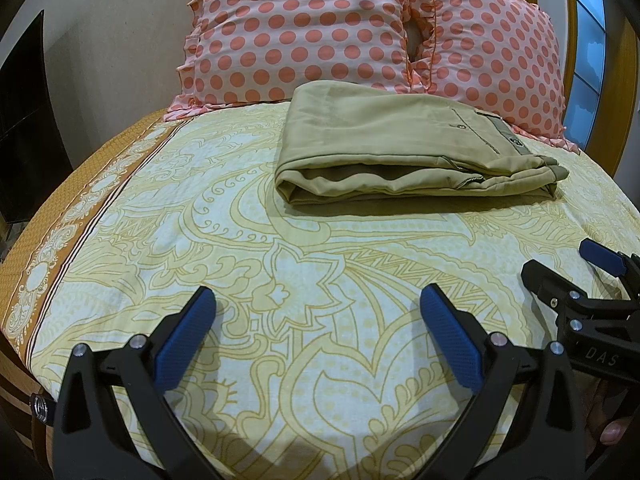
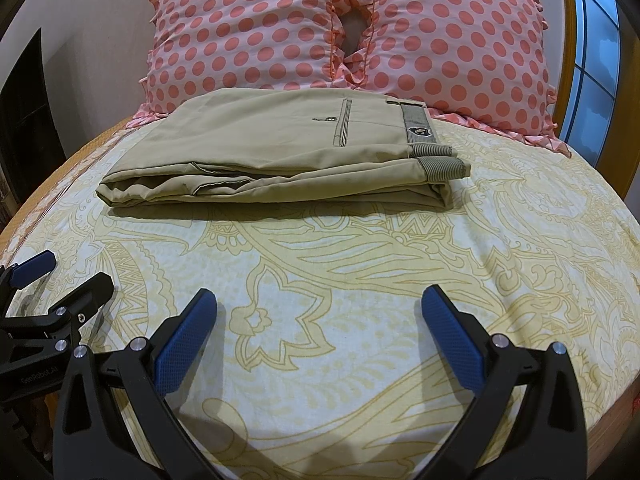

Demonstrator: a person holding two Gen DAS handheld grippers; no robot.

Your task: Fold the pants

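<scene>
The khaki pants (image 1: 400,148) lie folded in a flat rectangular stack on the bed, close to the pillows, waistband to the right. They also show in the right wrist view (image 2: 280,152). My left gripper (image 1: 318,300) is open and empty, hovering above the sheet well short of the pants. My right gripper (image 2: 320,300) is open and empty too, beside the left one and equally far back. The right gripper shows at the right edge of the left wrist view (image 1: 568,266). The left gripper shows at the left edge of the right wrist view (image 2: 68,270).
The bed has a yellow and white patterned sheet (image 1: 280,280) with an orange border at the left (image 1: 48,216). Two pink polka-dot pillows (image 2: 248,32) (image 2: 460,40) stand against the wooden headboard (image 2: 568,60). A window (image 2: 596,60) is at the right.
</scene>
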